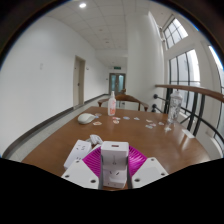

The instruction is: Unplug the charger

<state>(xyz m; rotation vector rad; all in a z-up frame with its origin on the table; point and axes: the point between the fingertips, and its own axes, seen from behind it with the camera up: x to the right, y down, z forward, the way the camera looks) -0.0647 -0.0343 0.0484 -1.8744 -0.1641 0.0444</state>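
A white block-shaped charger [114,160] stands between my two fingers, and the magenta pads [94,160] lie against both of its sides. My gripper [114,158] is shut on the charger. A white power strip [77,152] lies on the brown wooden table [150,140], just left of the left finger and partly hidden by it. The charger's underside and plug are hidden, so I cannot tell whether it is still seated in a socket.
Beyond the fingers, small white items [88,118] and a bottle [111,104] sit at the table's far end, with scattered small pieces [150,125] to the right. Chairs stand beyond the table. A railing and windows [185,80] are on the right, and a corridor with doors lies ahead.
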